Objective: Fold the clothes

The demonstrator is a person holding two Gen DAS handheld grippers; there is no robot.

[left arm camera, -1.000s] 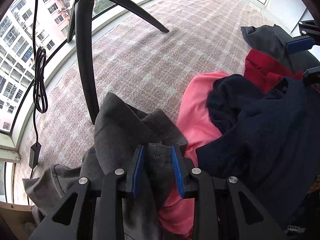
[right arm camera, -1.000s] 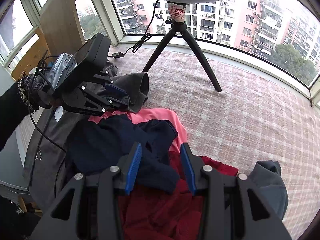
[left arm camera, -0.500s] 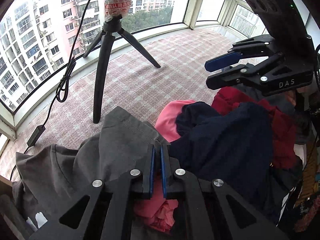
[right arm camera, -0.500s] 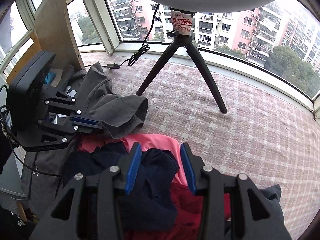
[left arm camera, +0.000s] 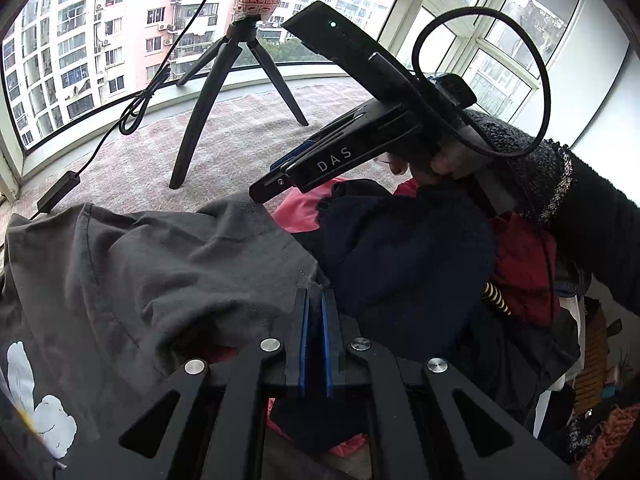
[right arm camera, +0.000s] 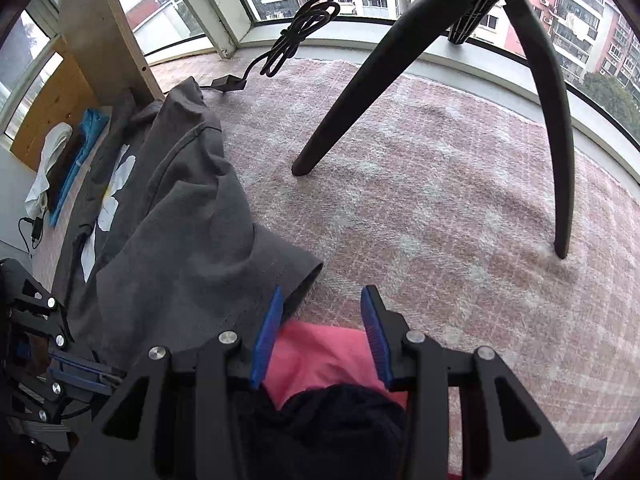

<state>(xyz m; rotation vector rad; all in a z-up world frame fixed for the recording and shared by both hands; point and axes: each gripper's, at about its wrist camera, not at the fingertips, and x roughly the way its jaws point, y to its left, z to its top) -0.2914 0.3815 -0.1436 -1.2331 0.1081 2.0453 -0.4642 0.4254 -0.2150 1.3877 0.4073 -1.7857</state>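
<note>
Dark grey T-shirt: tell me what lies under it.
A pink garment pokes out beneath the dark grey T-shirt's sleeve, over pink checked cloth. Anything further beneath is covered.

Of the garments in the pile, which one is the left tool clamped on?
The grey T-shirt with white print, pinched at its hem by the left tool. The navy, pink and red garments lie ungripped.
</note>
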